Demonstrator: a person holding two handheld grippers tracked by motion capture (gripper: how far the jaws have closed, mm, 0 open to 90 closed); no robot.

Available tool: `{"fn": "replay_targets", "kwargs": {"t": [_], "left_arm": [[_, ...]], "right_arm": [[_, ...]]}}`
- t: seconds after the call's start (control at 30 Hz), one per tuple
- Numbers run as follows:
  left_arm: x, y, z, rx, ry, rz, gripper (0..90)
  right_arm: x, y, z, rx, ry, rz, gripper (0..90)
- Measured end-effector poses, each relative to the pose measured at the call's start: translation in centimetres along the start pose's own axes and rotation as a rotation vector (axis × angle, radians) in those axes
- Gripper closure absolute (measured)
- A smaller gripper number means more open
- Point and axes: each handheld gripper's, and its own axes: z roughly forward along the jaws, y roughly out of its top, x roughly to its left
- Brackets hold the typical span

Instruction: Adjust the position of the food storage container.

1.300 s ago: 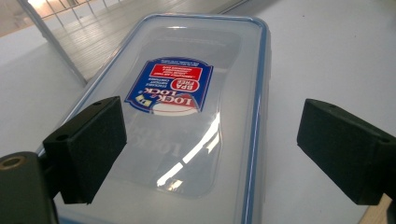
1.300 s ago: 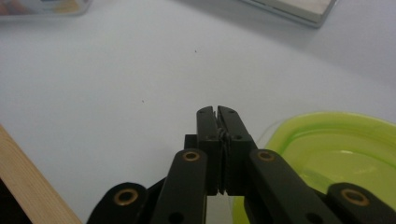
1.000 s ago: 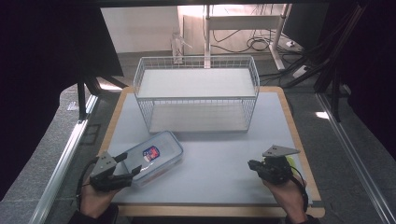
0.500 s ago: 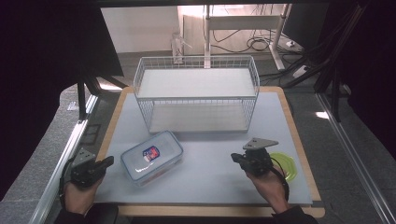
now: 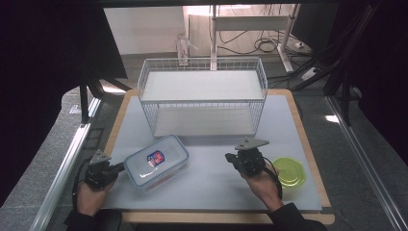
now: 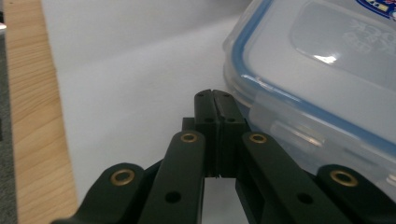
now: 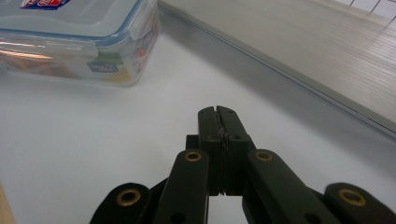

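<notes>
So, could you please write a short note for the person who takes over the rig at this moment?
Left tongs: shut, holding nothing, tips right beside the near left edge of the clear lidded food box.
Right tongs: shut, holding nothing, low over the mat, pointing toward the box.
Box: flat on the white mat, lid on, in front of the wire basket.
Green lid: on the mat beside the right hand.
Done: nothing in the basket yet.
Left: probably grip the box and move it.

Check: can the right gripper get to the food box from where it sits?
Probably yes. The right gripper, jaws shut, points toward the food box across bare mat. The green lid lies on its other side, out of the way.
</notes>
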Motion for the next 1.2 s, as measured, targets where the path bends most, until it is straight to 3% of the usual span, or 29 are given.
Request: {"fn": "replay_targets", "kwargs": {"t": [0.2, 0.5, 0.7, 0.97, 1.2], "left_arm": [[0.1, 0.7, 0.9, 0.007, -0.011, -0.014, 90.0], [-1.0, 3.0, 3.1, 0.013, -0.017, 0.026, 90.0], [-1.5, 4.6, 4.8, 0.020, -0.027, 0.060, 90.0], [-2.8, 6.9, 7.3, 0.024, -0.074, 0.092, 90.0], [-4.6, 8.5, 9.2, 0.021, -0.130, 0.108, 90.0]], "right_arm": [[-0.3, -0.1, 0.5, 0.003, 0.002, 0.008, 89.3], [-0.7, 0.3, 1.6, 0.005, 0.014, 0.028, 89.4], [-1.6, 0.6, 2.6, 0.001, -0.012, 0.066, 90.0], [-2.4, 0.5, 3.5, 0.009, -0.027, 0.118, 90.0], [-2.3, 0.3, 4.5, 0.042, -0.025, 0.115, 90.0]]}}
